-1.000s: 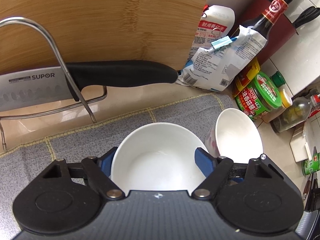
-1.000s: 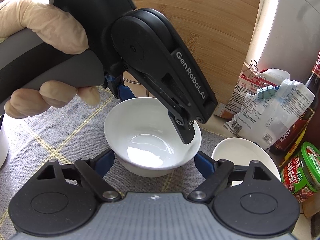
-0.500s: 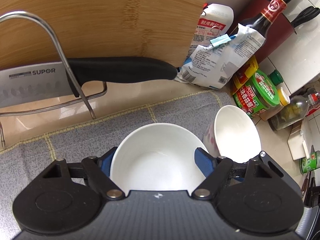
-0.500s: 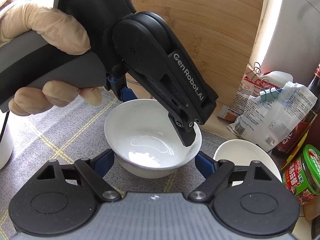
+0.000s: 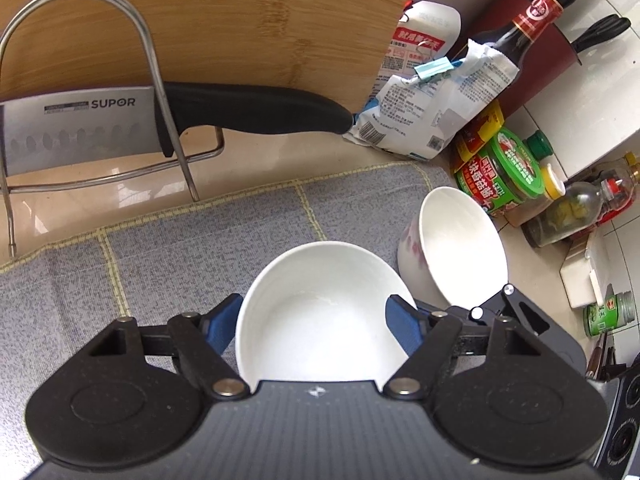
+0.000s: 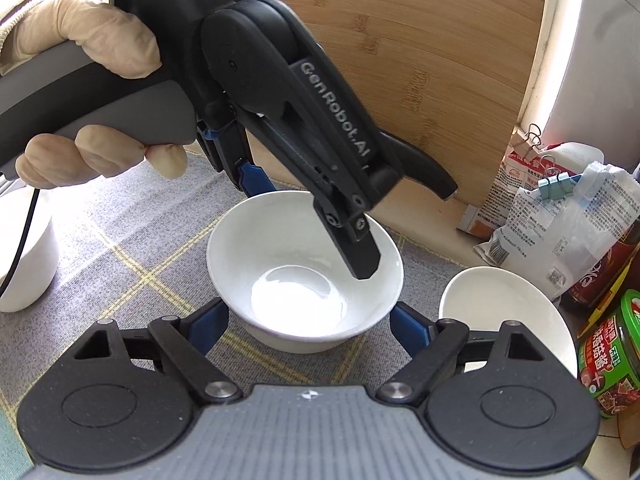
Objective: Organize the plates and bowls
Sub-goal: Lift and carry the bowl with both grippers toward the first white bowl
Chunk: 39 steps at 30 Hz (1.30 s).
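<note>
Since a second ago, the left gripper (image 5: 318, 326) has clenched its blue pads onto the plain white ceramic bowl (image 5: 320, 316), gripping it across the rim. That bowl sits on the grey checked cloth mat (image 5: 180, 248). Just beside it leans a second white bowl with pink flowers (image 5: 460, 252). The right gripper (image 6: 308, 326) hovers released, its pads flanking the bowl without touching. Behind stands a steel cleaver with a black handle (image 5: 248, 110).

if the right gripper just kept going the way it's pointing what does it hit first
Most likely the white bowl, which lies dead ahead between the open fingers of the right gripper. The left gripper already clamps that bowl's rim and sits just behind it; depth is hard to judge.
</note>
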Tool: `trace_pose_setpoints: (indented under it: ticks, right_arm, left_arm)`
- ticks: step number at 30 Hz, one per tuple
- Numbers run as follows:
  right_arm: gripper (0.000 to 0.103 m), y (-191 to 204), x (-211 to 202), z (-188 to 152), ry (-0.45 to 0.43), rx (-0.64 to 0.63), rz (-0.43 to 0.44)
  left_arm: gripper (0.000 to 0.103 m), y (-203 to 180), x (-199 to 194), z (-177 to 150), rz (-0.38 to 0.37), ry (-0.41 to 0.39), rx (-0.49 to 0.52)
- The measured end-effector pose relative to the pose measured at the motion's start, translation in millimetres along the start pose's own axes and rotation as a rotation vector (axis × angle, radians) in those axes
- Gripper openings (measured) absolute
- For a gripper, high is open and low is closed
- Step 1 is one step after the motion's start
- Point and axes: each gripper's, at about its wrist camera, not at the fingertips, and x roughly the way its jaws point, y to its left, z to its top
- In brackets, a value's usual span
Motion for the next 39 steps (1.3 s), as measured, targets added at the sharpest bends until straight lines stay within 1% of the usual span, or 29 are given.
trace_pose_setpoints:
  ticks: [11,17,23,28,32,39]
  right_arm:
    - [0.091,-2.3,2.5,-1.9,-0.011,-0.004,0.02]
    - [0.091,0.0,3.2,-0.7,-0.012,-0.019,0.016]
    - [0.091,-0.6,2.4,0.4,-0.007,-0.01,0.02]
    - [0.09,0.0,-3.3,1.8,-0.009,-0.017,0.033]
    - [0.09,3.6,-12.1,3.4,-0.011,-0.045,0.049]
    - [0.09,8.5,-35.8,6.1,-0.017,-0.071,0.11]
  left_arm:
    - [0.074,-1.9,3.5,1.8,-0.021,0.054,0.115]
    - [0.074,-1.4,10.3,4.4,-0.027,0.071,0.129]
    - [0.074,-3.9,11.3,4.9,-0.013,0.076,0.141]
    - [0.074,-5.0,8.2,2.0,-0.007,0.072,0.121]
    - [0.074,-6.7,-2.0,-2.2,0.0,0.067,0.096]
    - [0.074,-13.5,-26.2,-20.1,0.019,0.045,0.053]
